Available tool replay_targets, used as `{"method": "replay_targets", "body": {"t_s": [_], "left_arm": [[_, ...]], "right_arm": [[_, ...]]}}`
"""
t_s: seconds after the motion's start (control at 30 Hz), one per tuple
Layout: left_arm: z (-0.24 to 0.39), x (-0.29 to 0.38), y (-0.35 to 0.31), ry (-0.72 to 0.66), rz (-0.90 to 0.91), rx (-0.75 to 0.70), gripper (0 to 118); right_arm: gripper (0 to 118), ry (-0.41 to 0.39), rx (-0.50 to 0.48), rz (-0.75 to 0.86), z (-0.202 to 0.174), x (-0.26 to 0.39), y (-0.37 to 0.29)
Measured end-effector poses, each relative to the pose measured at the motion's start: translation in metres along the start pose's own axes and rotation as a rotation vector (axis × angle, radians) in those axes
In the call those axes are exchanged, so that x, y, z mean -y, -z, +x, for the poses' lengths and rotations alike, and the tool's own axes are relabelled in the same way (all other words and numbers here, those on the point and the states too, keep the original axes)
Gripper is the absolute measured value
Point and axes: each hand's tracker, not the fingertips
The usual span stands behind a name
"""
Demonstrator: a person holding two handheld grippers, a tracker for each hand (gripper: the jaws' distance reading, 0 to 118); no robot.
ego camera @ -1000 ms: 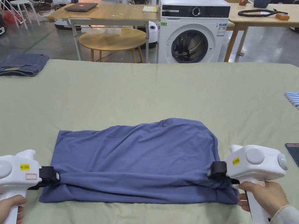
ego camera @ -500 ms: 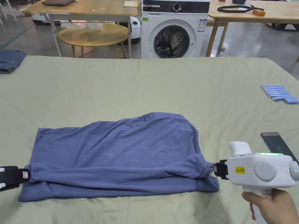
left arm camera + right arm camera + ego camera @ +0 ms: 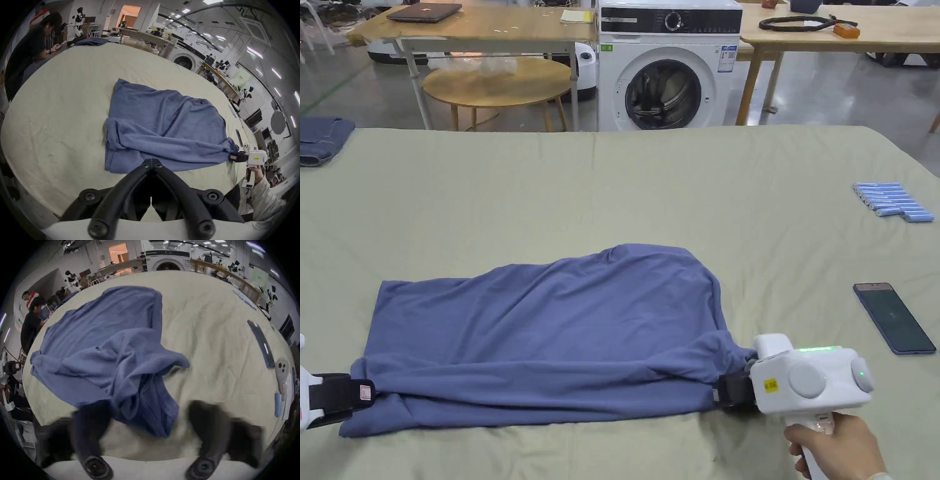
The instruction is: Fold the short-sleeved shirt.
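The right gripper [image 3: 149,404] now has its 2 jaws wide apart. Half a second ago it was pinching the end of the folded-over band of the blue short-sleeved shirt [image 3: 550,325]; now this bunched end lies loose between and just ahead of the jaws. The left gripper [image 3: 151,160] has its 2 jaws closed tip to tip, and I see no cloth between them; it sits just beside the other end of the band. In my judgement the first lengthwise fold is laid down and released, and the next fold can begin.

The shirt lies flat on the pale green table cover [image 3: 675,187], between the 2 grippers, its near edge just ahead of them. The near band is rumpled at the right gripper's end.

To the outer side of the right gripper lies a phone [image 3: 894,317], near; farther ahead is a row of small blue objects [image 3: 894,201]. Ahead of the shirt, the cover gives wide room. Beyond the table stands a washing machine [image 3: 669,65].
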Motion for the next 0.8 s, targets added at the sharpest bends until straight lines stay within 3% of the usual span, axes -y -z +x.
{"method": "replay_targets", "body": {"t_s": [0.03, 0.07, 0.1, 0.13, 0.17, 0.23, 0.3, 0.33, 0.53, 0.63, 0.8], "left_arm": [[-0.002, -0.003, 0.006, 0.000, -0.005, 0.004, 0], [-0.003, -0.004, 0.007, 0.001, -0.007, 0.005, 0], [-0.005, -0.005, 0.008, 0.003, -0.007, 0.004, 0], [-0.007, -0.006, 0.009, 0.009, -0.009, 0.005, 0], [0.008, 0.005, 0.004, 0.014, -0.013, 0.008, 0], [0.008, 0.005, 0.006, 0.019, -0.026, 0.004, 3], [0.013, 0.005, 0.005, 0.053, -0.009, -0.067, 67], [0.014, 0.005, 0.006, 0.064, -0.004, -0.105, 86], [-0.035, -0.008, 0.048, -0.046, -0.062, -0.281, 87], [-0.043, -0.005, 0.059, -0.122, -0.077, -0.211, 87], [-0.019, 0.011, 0.083, -0.036, -0.135, -0.237, 87]], "right_arm": [[63, 0.014, 0.001, 0.001, -0.001, 0.002, 0.004], [59, 0.019, 0.075, 0.000, -0.002, 0.005, 0.006], [54, 0.012, 0.033, 0.003, -0.003, 0.005, 0.004], [42, 0.005, 0.032, -0.003, -0.005, 0.000, -0.005], [12, -0.008, 0.033, 0.002, -0.006, 0.000, -0.009], [9, -0.001, 0.008, 0.029, -0.005, 0.000, -0.016], [9, -0.005, 0.007, 0.010, -0.005, -0.003, -0.016], [8, -0.001, 0.005, 0.015, -0.004, -0.002, -0.016], [8, 0.020, -0.005, -0.003, -0.003, -0.006, -0.005], [8, 0.037, -0.008, -0.015, -0.001, -0.006, -0.002], [8, 0.041, -0.014, -0.025, -0.006, -0.006, -0.012]]}}
